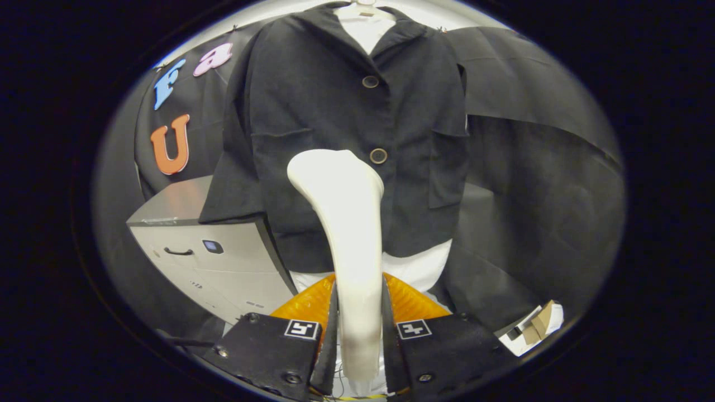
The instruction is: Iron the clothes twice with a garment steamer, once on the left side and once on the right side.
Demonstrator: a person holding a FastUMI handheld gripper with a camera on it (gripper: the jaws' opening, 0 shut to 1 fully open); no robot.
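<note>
A dark charcoal short-sleeved jacket [335, 111] with two brown buttons and a patch pocket on each side hangs on a hanger straight ahead, over a white garment [416, 268] that shows at the collar and below the hem. Beside it, under one sleeve, stands a grey metal cabinet [218, 262] with a dark handle and a small blue-lit badge too small to read. The cream-white plastic garment steamer [349, 234] rises upright from between the fingers, its rounded head level with the lower button and close in front of the jacket's middle. The tongs [359, 335] are closed onto the steamer's handle, both fingers pressing its sides; each carries a square black-and-white marker tag. Off to the other side, low down, lie small cardboard pieces [535, 326]. No readable brand appears on anything.
</note>
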